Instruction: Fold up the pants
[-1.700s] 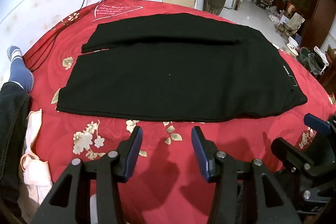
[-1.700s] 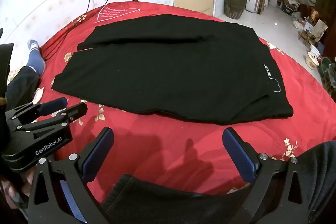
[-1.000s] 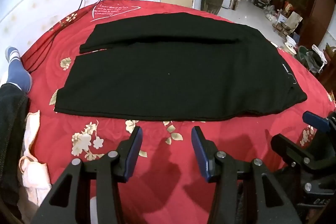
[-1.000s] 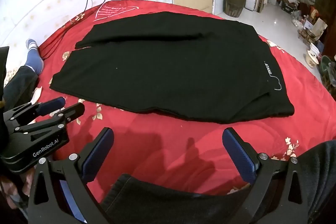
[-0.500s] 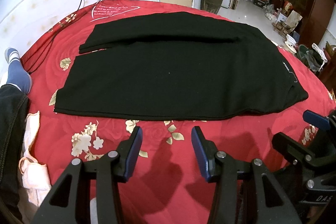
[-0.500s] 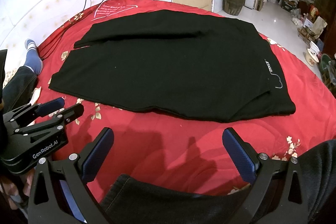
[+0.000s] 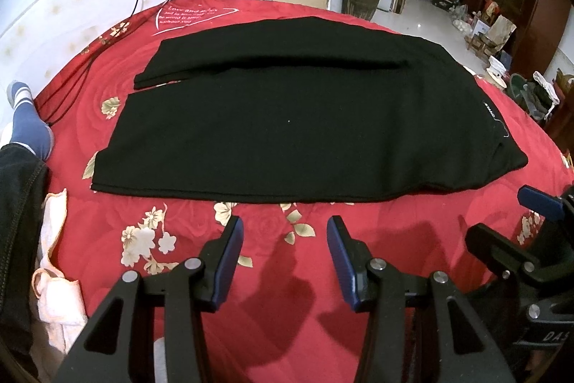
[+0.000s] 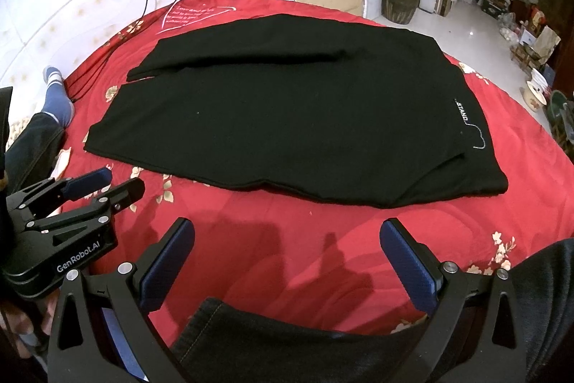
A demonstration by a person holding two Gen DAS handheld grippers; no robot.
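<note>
Above the near edge of the bed (image 7: pixel 107 203), your left tongs (image 7: pixel 283 253) and right tongs (image 8: pixel 287 257) tilt steeply down, both spread wide and gripping nothing, with only red cover between their fingers. Just beyond them the pants (image 7: pixel 294 131) lie flat on the bed, long axis running left to right, waistband with its white label to the right, leg ends to the left, one leg lying beyond the other.

Pants (image 7: pixel 305 131) lie flat at frame centre on the bedspread (image 7: pixel 287 311); both legs point left, waistband right.
</note>
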